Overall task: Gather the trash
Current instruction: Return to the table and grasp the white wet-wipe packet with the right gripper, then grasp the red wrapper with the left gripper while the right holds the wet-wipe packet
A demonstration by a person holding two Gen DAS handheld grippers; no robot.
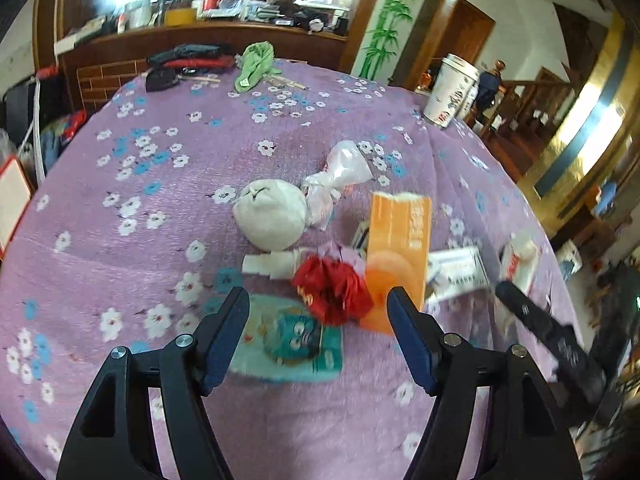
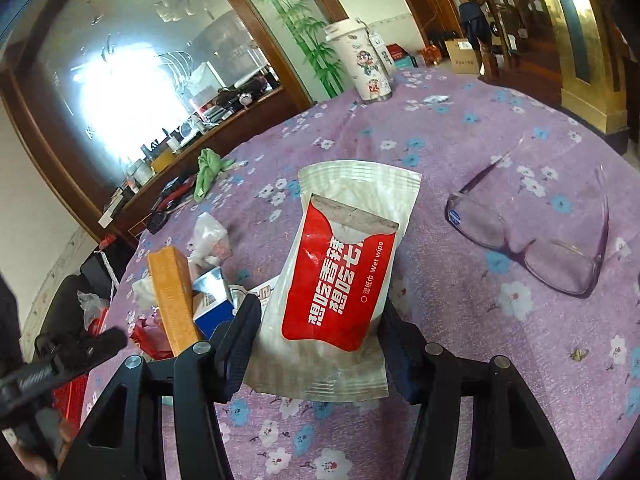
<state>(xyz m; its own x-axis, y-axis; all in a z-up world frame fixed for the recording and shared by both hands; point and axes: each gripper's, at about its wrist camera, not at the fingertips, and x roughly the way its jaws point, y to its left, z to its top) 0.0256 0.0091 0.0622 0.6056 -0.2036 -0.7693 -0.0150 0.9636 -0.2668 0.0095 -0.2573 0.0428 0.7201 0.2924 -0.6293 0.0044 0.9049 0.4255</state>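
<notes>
Right gripper [image 2: 316, 340] clamped on a wet wipe packet [image 2: 340, 276], one pad on each long edge near the lower end. Packet lifted off the purple floral tablecloth [image 2: 480, 140], long axis running straight away from the tongs, crimped top end farthest out, leaning slightly rightward; red printed face toward the camera, lettering running along the length. Seen from the left wrist as a pale red-marked packet [image 1: 518, 258] at the tip of the dark right-hand tool, over the table's right edge.

Left gripper [image 1: 318, 312] released, jaws standing wide and empty above the trash pile. Between and just beyond the fingertips: a crumpled red wrapper [image 1: 332, 290], and under the tongs a flat teal packet [image 1: 296, 340] with a cartoon face. Beside the right finger an orange carton [image 1: 396, 248], long axis running away from the tongs. Farther out a white ball of paper [image 1: 272, 216], a crumpled clear plastic bag [image 1: 340, 172] touching it, and a small white tube [image 1: 272, 264] lying crosswise.

Off to the right of the held packet, purple-framed glasses [image 2: 532, 232] folded open on the cloth; a paper cup [image 2: 360, 64] upright at the far edge.
</notes>
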